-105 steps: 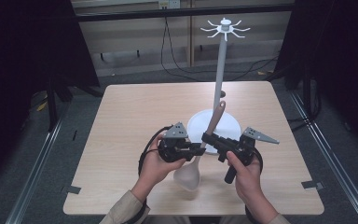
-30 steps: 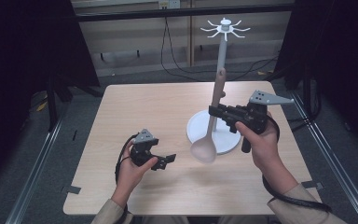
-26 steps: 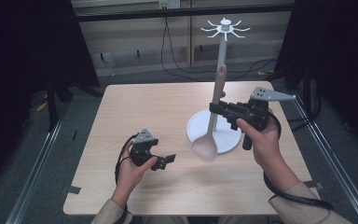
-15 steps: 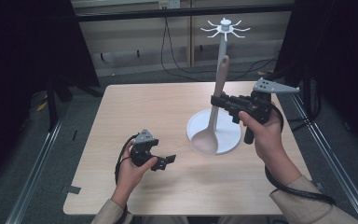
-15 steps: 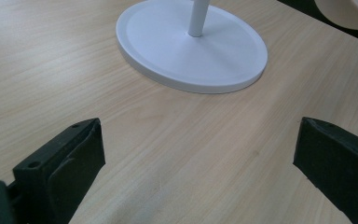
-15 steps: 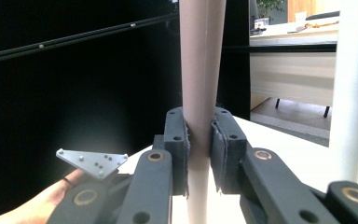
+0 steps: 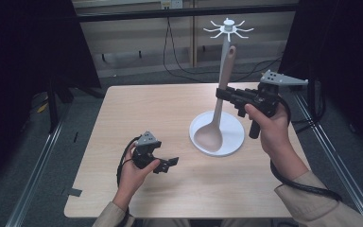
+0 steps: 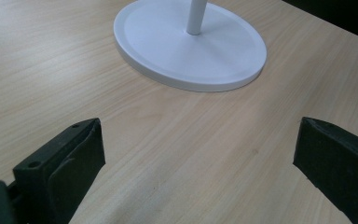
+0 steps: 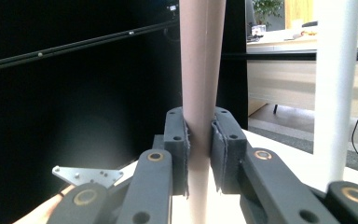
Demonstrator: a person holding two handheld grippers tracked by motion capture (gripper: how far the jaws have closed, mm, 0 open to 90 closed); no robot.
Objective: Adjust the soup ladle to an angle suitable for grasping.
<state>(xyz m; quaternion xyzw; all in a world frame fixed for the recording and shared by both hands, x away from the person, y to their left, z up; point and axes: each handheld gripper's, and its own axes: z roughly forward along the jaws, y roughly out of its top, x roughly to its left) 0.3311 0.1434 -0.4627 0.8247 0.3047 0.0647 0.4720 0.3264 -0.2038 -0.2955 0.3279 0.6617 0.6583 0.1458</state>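
A pale pinkish-beige spoon hangs upright, its bowl just above the round white base of a white hook stand. My right gripper is shut on the spoon's handle at mid-height, and the handle's top reaches close under the stand's hook crown. In the right gripper view my right gripper clamps the handle, with the white pole just to its right. My left gripper stands open low over the table's front left. In its own view my left gripper holds nothing and faces the base.
The wooden table has bare room left of the stand. Dark curtains flank the table, with cables on the floor behind. A thick cable trails from my right gripper along the forearm at the table's right edge.
My right gripper has lifted the spoon higher and toward the stand's pole. My left gripper, which was beside the spoon earlier, has stayed still at the front left over the last second.
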